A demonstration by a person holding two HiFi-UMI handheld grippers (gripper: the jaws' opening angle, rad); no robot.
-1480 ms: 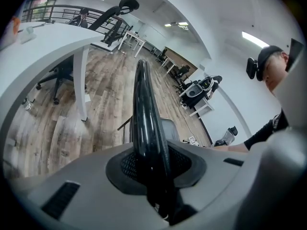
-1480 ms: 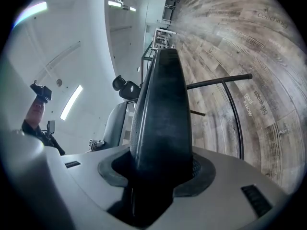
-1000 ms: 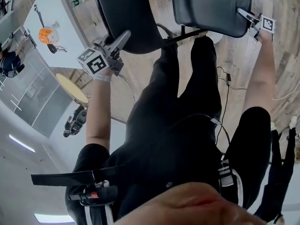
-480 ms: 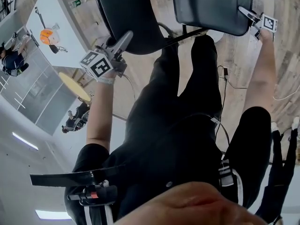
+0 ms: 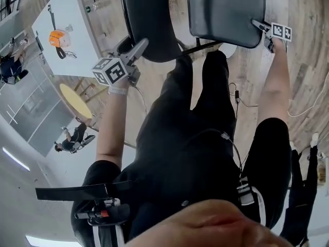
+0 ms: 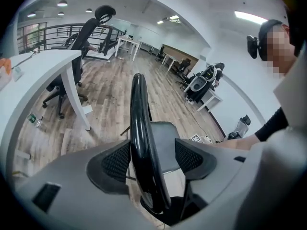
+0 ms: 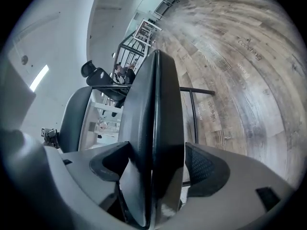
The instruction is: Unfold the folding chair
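At the person's feet, seat (image 5: 226, 9) and backrest (image 5: 149, 14) stand spread, the unfolding seemingly done; left gripper (image 5: 139, 46) and right gripper (image 5: 259, 24), jaws just opened wide, straddle backrest and seat edges unclamped; only withdrawal seems left.

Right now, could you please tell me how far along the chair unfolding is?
Done, it seems: the seat stands angled apart from the backrest, so unfolding looks complete. In hand: the left gripper has just been opening its jaws around the backrest's edge, the right gripper around the seat's edge; neither presses. Left: draw both grippers clear.

Wood-plank floor (image 7: 249, 56), white desk (image 6: 48, 63)
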